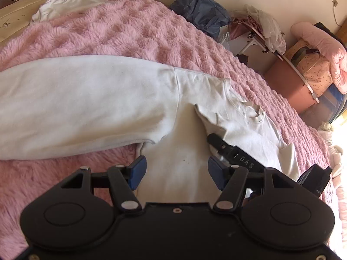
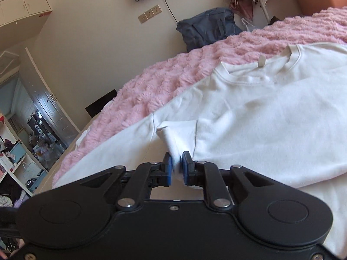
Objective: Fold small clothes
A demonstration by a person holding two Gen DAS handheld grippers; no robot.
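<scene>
Bedroom, bed under fluffy pink blanket (image 1: pixel 134 32). White sweatshirt (image 1: pixel 86 104) spread flat mid-blanket, sleeve stretched toward left edge. Left gripper (image 1: pixel 176 171) spread wide, empty, hovering over shirt body. Right gripper (image 2: pixel 177 166) clamped on bunched sweatshirt fabric.

White long-sleeved sweatshirt (image 1: pixel 186 134), flat on the bed, one sleeve outstretched, fabric bunched near the shoulder.

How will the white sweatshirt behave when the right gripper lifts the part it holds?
The white sweatshirt is probably floppy: the fabric pinched in the right gripper already bunches into a soft peak. It looks thick, so it may sag and drag. The fluffy pink blanket under it will likely cling rather than let it slide.
</scene>
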